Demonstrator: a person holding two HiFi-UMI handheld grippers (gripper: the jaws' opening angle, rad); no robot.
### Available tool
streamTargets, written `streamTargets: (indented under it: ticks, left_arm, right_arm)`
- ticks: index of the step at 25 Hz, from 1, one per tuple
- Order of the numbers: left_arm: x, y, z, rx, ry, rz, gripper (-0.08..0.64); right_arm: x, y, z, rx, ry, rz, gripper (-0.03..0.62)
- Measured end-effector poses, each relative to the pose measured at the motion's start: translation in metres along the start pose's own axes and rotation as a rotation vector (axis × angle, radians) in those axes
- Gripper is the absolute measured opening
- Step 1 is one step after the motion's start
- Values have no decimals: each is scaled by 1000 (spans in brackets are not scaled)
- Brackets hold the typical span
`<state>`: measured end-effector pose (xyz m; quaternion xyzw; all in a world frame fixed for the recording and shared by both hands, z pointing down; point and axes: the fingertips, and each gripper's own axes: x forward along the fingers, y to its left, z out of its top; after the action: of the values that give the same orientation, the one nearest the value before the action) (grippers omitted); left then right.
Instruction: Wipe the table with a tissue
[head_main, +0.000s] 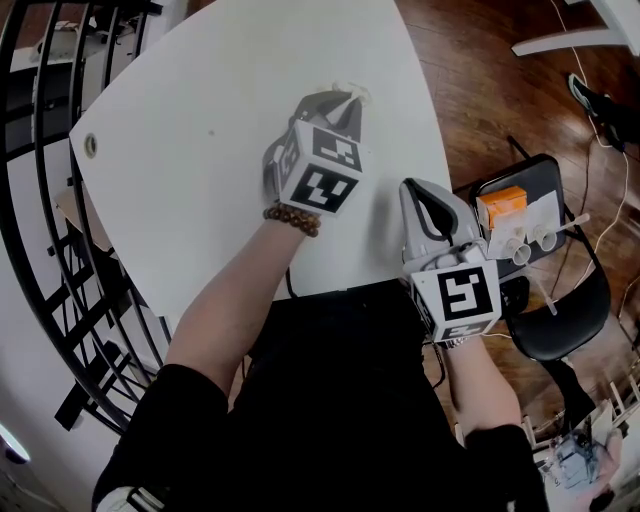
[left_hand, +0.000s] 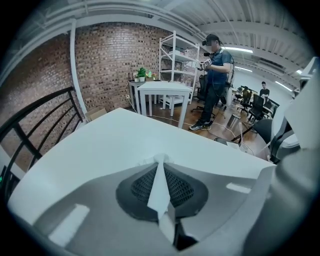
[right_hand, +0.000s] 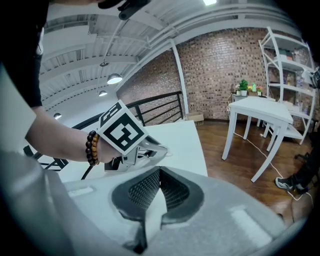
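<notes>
Close to the person, the right gripper (head_main: 414, 195) hangs over the table's (head_main: 190, 150) near edge, its jaws pressed together with nothing inside. Farther out, the left gripper (head_main: 348, 100) pinches a white tissue (left_hand: 159, 160) low over the white top.

1. No words, numbers or brand names can be read anywhere.
2. The cubes on the left gripper (head_main: 349, 99) and right gripper (head_main: 416, 190) bear only black-and-white square patterns, not letters.
3. The orange box (head_main: 500, 207) on the chair (head_main: 565, 322), far right, is too small to read.
</notes>
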<state>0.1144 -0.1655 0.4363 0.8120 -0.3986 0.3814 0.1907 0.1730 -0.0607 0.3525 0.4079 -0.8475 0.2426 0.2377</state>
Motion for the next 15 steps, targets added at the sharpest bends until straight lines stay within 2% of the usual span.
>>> streamTargets:
  ticks: [15]
  left_arm:
    - [-11, 24, -14, -14, 23, 56, 21]
  right_arm:
    - [5, 6, 4, -17, 3, 10, -12]
